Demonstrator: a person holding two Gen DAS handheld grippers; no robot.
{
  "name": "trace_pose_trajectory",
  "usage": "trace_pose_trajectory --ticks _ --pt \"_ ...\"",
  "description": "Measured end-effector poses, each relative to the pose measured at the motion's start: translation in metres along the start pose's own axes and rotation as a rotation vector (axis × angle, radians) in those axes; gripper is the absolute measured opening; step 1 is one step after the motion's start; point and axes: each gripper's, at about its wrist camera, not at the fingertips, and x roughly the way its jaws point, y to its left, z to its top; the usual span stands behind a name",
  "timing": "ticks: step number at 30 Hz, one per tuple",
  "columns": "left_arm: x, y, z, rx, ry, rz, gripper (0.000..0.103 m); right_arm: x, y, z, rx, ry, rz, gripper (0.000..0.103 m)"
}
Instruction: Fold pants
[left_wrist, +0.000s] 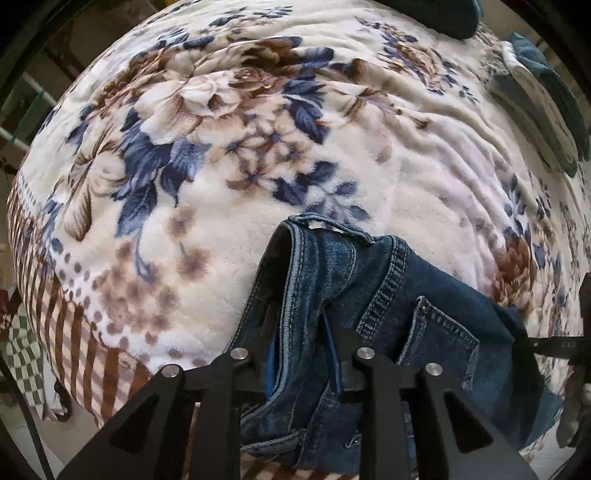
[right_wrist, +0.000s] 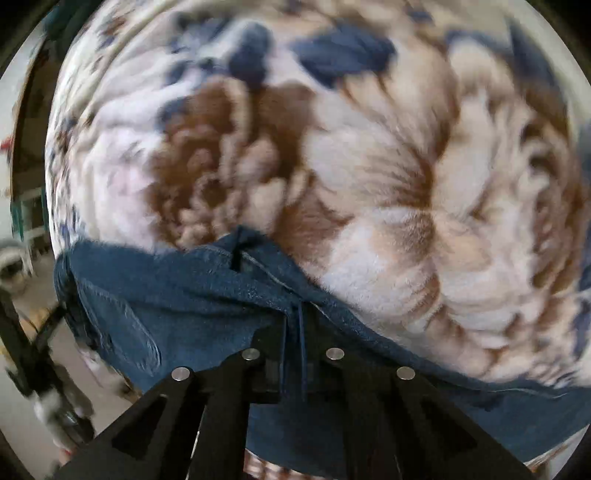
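Dark blue denim pants (left_wrist: 388, 306) hang over the near part of a floral fleece blanket (left_wrist: 221, 166). My left gripper (left_wrist: 301, 332) is shut on the bunched waistband, with a rear pocket showing to its right. My right gripper (right_wrist: 293, 325) is shut on a thin fold of the pants (right_wrist: 192, 295), which spread left and right below it over the blanket (right_wrist: 388, 166). The right view is blurred. The other gripper shows at the far right edge of the left wrist view (left_wrist: 576, 343).
Folded dark and pale clothes (left_wrist: 543, 103) lie at the blanket's far right, and another dark garment (left_wrist: 436, 14) at the top edge. A checked cloth (left_wrist: 22, 350) hangs at the left. Floor and a black stand (right_wrist: 33, 354) show at the left of the right wrist view.
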Motion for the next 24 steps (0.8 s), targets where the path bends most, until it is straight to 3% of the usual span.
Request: trace_pose_trajectory --ticks 2,3,5,6,7,9,12,14,15,16,17,19,21,22,23,24 --pt "-0.012 0.001 -0.001 -0.022 -0.004 -0.002 0.029 -0.015 -0.006 -0.003 0.0 -0.013 0.03 0.012" --pt "-0.023 0.001 -0.004 -0.04 -0.021 -0.012 0.03 -0.029 -0.012 -0.004 -0.005 -0.033 0.039 0.019" --pt "-0.046 -0.003 -0.012 -0.039 -0.076 0.011 0.034 -0.059 -0.011 -0.019 -0.042 -0.121 -0.001 0.051" --pt "-0.057 -0.008 -0.017 -0.022 -0.11 0.024 0.047 -0.075 -0.012 -0.03 -0.057 -0.181 -0.07 0.077" --pt "-0.066 -0.012 -0.021 -0.013 -0.138 0.035 0.067 -0.082 -0.012 -0.031 -0.06 -0.21 -0.107 0.082" --pt "-0.078 -0.023 -0.029 -0.008 -0.181 0.031 0.09 -0.101 -0.018 -0.04 -0.055 -0.235 -0.151 0.082" --pt "-0.073 -0.049 -0.04 0.033 -0.17 0.023 0.091 -0.088 -0.045 -0.05 -0.013 -0.143 -0.113 0.079" --pt "-0.06 -0.069 -0.044 0.067 -0.123 -0.012 0.091 -0.063 -0.052 -0.063 -0.034 -0.084 -0.194 0.04" --pt "-0.053 -0.08 -0.048 0.082 -0.11 -0.031 0.091 -0.055 -0.052 -0.064 -0.043 -0.071 -0.249 0.013" --pt "-0.049 -0.088 -0.05 0.101 -0.105 -0.041 0.091 -0.051 -0.06 -0.063 -0.024 -0.089 -0.304 0.012" --pt "-0.045 -0.099 -0.053 0.125 -0.105 -0.04 0.091 -0.052 -0.076 -0.06 0.05 -0.126 -0.289 0.012" --pt "-0.039 -0.122 -0.06 0.189 -0.1 -0.042 0.091 -0.05 -0.103 -0.054 0.164 -0.102 -0.155 0.012" --pt "-0.041 -0.139 -0.069 0.22 -0.09 -0.067 0.091 -0.063 -0.115 -0.059 0.197 -0.11 -0.051 0.015" --pt "-0.042 -0.145 -0.073 0.229 -0.08 -0.096 0.091 -0.085 -0.127 -0.073 0.206 -0.148 0.045 0.024" --pt "-0.044 -0.154 -0.078 0.236 -0.072 -0.119 0.091 -0.102 -0.137 -0.085 0.223 -0.19 0.084 0.033" --pt "-0.047 -0.16 -0.081 0.239 -0.075 -0.122 0.091 -0.121 -0.151 -0.099 0.254 -0.246 0.092 0.055"
